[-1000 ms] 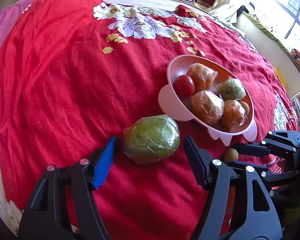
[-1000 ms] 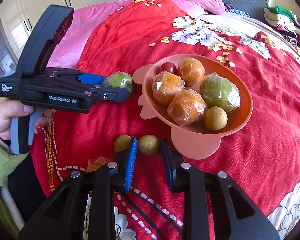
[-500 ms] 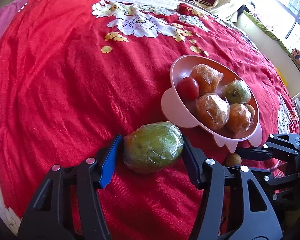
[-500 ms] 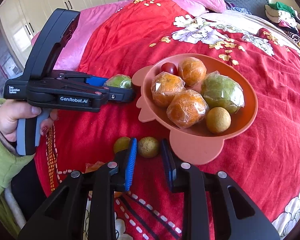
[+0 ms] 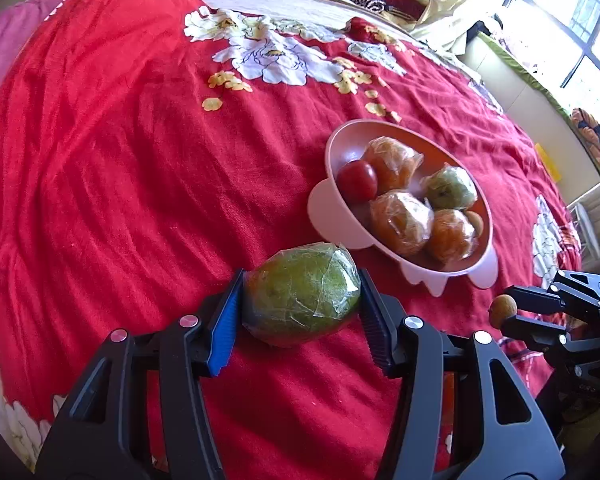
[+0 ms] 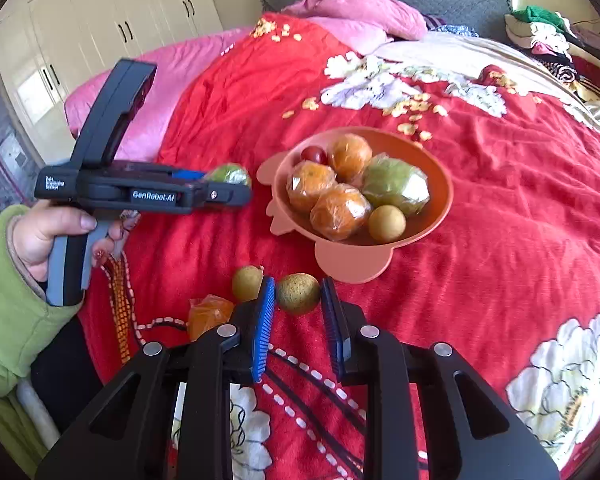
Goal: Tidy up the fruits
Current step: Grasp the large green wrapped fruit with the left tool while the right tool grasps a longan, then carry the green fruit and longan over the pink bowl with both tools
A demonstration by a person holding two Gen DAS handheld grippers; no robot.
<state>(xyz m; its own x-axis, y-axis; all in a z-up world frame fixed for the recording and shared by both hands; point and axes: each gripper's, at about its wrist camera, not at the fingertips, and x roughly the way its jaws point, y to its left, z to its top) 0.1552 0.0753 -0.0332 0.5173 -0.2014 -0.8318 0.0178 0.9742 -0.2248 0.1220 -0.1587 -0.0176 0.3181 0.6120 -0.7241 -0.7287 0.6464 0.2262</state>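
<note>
A green fruit wrapped in clear film (image 5: 300,300) lies on the red blanket just short of the pink bowl (image 5: 328,216). My left gripper (image 5: 300,276) is closing on it, and both pads touch its sides. In the right wrist view the same gripper (image 6: 244,190) shows from the side with the green fruit (image 6: 228,174) at its tips. My right gripper (image 6: 298,284) is shut on a small round brown fruit (image 6: 298,296) and holds it a little above the blanket near the bowl (image 6: 440,184). The bowl holds several wrapped oranges, a wrapped green fruit, a red tomato and a small brown fruit.
Another small brown fruit (image 6: 247,282) and a wrapped orange (image 6: 208,316) lie on the blanket beside my right gripper's left finger. A hand (image 6: 48,236) in a green sleeve holds the left gripper. Pink pillows lie at the bed's head, and a window is to the right.
The left jaws have drawn in from wide apart until both pads meet the wrapped green fruit. The right gripper has lifted a little with the small brown fruit.
</note>
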